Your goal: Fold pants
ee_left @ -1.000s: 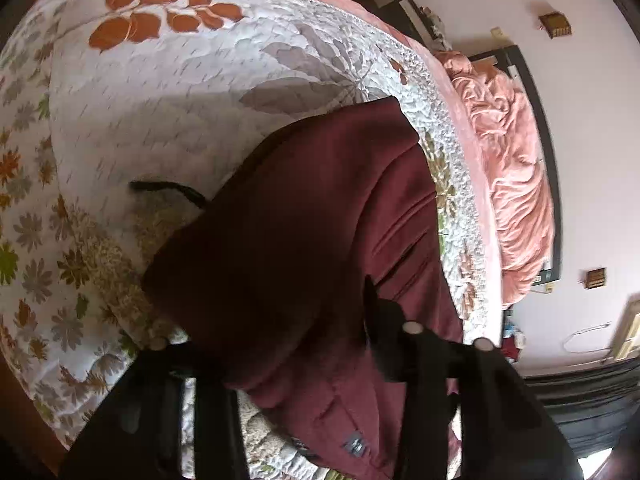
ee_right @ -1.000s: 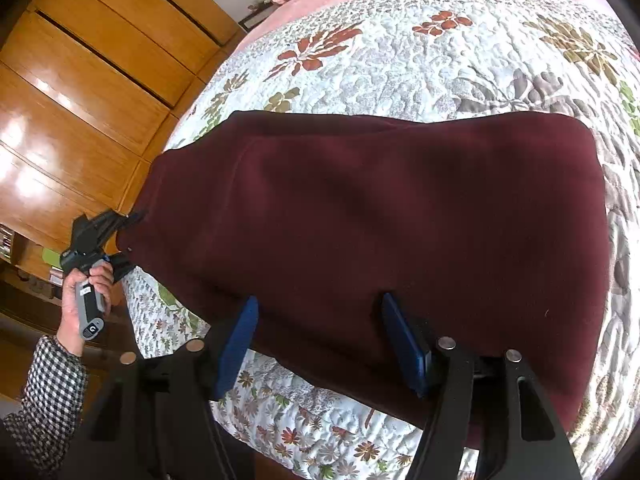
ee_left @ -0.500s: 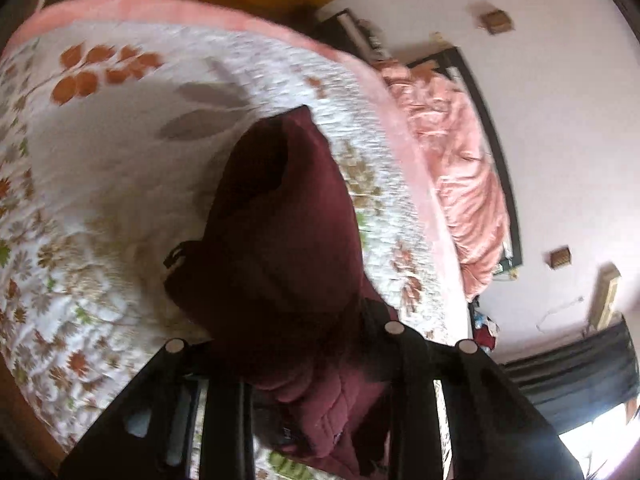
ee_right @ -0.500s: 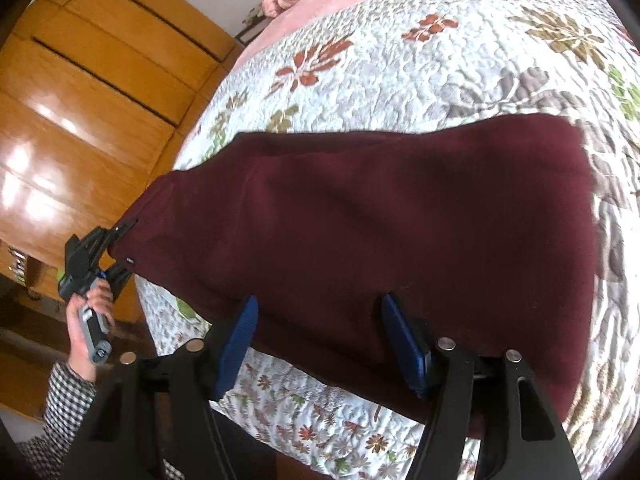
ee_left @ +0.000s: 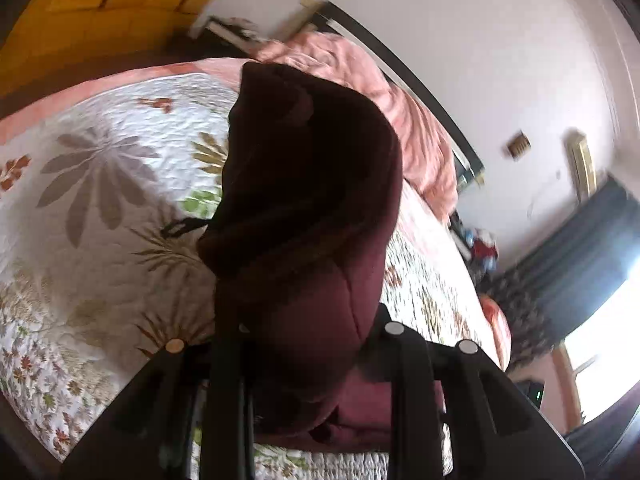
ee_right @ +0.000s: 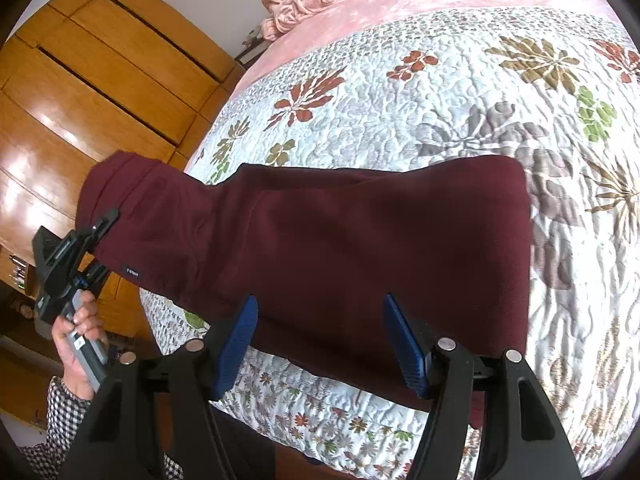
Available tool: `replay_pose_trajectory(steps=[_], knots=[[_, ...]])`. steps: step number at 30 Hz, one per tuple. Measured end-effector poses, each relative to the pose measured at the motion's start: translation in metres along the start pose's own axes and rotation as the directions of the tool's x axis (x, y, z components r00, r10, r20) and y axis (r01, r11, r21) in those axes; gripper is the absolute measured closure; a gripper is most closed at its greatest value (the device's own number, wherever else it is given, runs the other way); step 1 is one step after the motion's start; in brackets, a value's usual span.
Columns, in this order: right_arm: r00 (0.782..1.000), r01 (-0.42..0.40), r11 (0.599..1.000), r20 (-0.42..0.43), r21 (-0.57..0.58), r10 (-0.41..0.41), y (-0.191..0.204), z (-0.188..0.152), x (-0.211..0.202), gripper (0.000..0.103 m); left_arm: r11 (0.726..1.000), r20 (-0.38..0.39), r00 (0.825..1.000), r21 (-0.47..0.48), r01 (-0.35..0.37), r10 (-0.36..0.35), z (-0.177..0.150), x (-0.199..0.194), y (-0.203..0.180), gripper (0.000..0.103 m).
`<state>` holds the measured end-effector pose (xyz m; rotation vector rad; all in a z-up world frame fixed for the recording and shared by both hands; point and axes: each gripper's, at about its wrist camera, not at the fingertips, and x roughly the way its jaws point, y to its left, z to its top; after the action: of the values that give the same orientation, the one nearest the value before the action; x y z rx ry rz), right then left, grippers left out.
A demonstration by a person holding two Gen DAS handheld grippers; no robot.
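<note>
Left wrist view: left gripper (ee_left: 304, 344) clamped on the maroon pants (ee_left: 308, 208), one end bunched between its fingers and lifted clear of the floral quilt (ee_left: 100, 208). The fabric hangs in a hump right in front of the lens and hides most of the far side. A black drawstring (ee_left: 182, 227) pokes out at the hump's left edge. Pink blanket (ee_left: 404, 120) heaped at the head of the bed. Frame is blurred.

Right wrist view: right gripper (ee_right: 320, 336) spread wide, blue pads (ee_right: 402, 342) hovering over the near edge of the pants (ee_right: 360, 248), nothing pinched that I can see. The garment lies lengthwise across the quilt (ee_right: 440, 92), right end flat, left end raised off the bed by the left gripper (ee_right: 100, 226), held in a hand (ee_right: 80, 332) with a checked sleeve (ee_right: 60, 404). Wooden wardrobe (ee_right: 100, 92) behind.

Progress, my read: legs look already stacked one on the other; the crosswise fold is only starting, with the lifted end not yet laid over. Left to do: carry it across, set it down, flatten.

Count: one pair of pants, two grippers, one quilt, one pink blanket.
</note>
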<state>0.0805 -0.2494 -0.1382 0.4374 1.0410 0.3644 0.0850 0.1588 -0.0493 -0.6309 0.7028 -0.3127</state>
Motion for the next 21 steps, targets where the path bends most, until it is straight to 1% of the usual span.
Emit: replay_pose_trajectory(steps=[2,8,10,12,18,20,21], knots=[[1.000,-0.001,1.000,0.005,0.007,0.001,-0.001,0.001,-0.001,0.038,0.998,-0.026,1.000,0.060,-0.002,0.004,-0.007,0.008,-0.016,0.079],[1.000,0.004,1.000,0.027,0.021,-0.005,-0.009,0.001,-0.012,0.037,0.985,-0.102,0.994,0.173,-0.011,0.029,-0.029,0.036,-0.048,0.079],[0.999,0.011,1.000,0.032,0.025,-0.012,-0.013,0.002,-0.014,0.037,0.979,-0.127,0.991,0.203,-0.013,0.040,-0.032,0.047,-0.055,0.078],[0.999,0.009,0.999,0.033,0.035,-0.010,-0.017,0.001,-0.016,0.037,0.969,-0.158,0.985,0.247,-0.026,0.066,-0.041,0.058,-0.062,0.078],[1.000,0.013,0.999,0.020,0.049,-0.014,-0.024,-0.002,-0.013,0.036,0.936,-0.224,0.967,0.348,-0.041,0.125,-0.067,0.083,-0.065,0.077],[1.000,0.011,0.998,0.012,0.058,-0.011,-0.026,-0.003,-0.010,0.036,0.924,-0.241,0.960,0.379,-0.044,0.144,-0.075,0.091,-0.068,0.075],[1.000,0.011,0.998,0.008,0.059,-0.012,-0.026,-0.003,-0.008,0.036,0.918,-0.259,0.954,0.395,-0.040,0.153,-0.080,0.097,-0.070,0.073]])
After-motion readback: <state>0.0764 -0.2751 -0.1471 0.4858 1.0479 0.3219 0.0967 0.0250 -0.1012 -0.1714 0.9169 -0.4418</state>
